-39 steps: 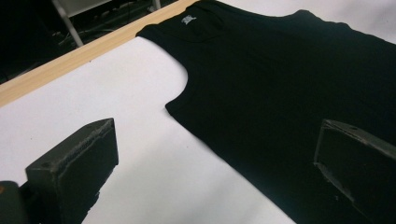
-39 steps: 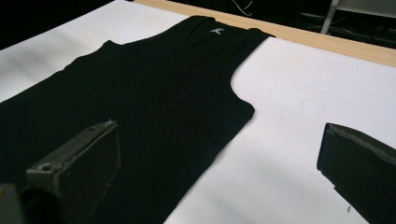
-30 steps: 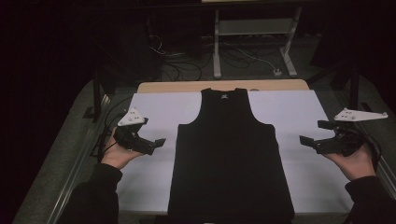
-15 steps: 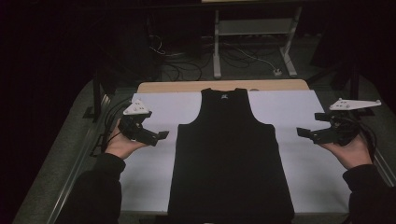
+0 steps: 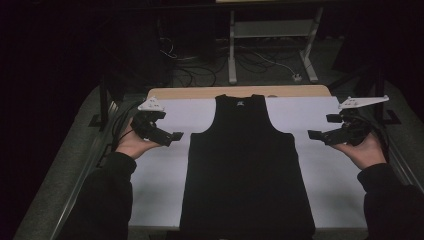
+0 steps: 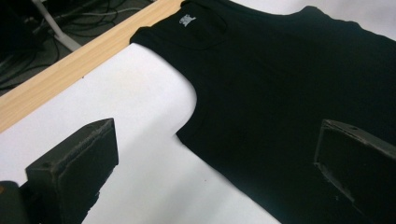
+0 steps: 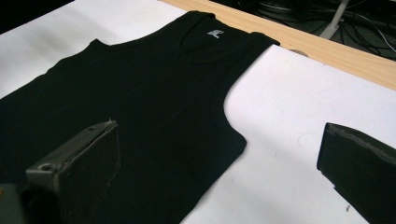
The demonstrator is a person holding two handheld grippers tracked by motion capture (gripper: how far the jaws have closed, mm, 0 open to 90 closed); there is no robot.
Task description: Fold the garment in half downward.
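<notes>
A black tank top (image 5: pixel 247 165) lies flat on the white table cover (image 5: pixel 160 175), neck toward the far edge, a small white label inside the collar (image 6: pixel 187 20) (image 7: pixel 215 33). My left gripper (image 5: pixel 172 136) hovers open just left of the shirt's left armhole (image 6: pixel 187 116), jaws wide apart and empty. My right gripper (image 5: pixel 316 135) hovers open just right of the right armhole (image 7: pixel 231 121), also empty. Each points inward at the shirt. The same tank top (image 6: pixel 289 93) (image 7: pixel 130 102) lies between each pair of jaws.
The wooden table edge (image 5: pixel 240 91) runs along the far side. Beyond it on the dark floor stand a metal frame leg (image 5: pixel 232 50) and loose cables (image 5: pixel 200 60). White cover lies bare on both sides of the shirt.
Both hands have moved forward and slightly inward toward the shirt's armholes. Both grippers stay open.
</notes>
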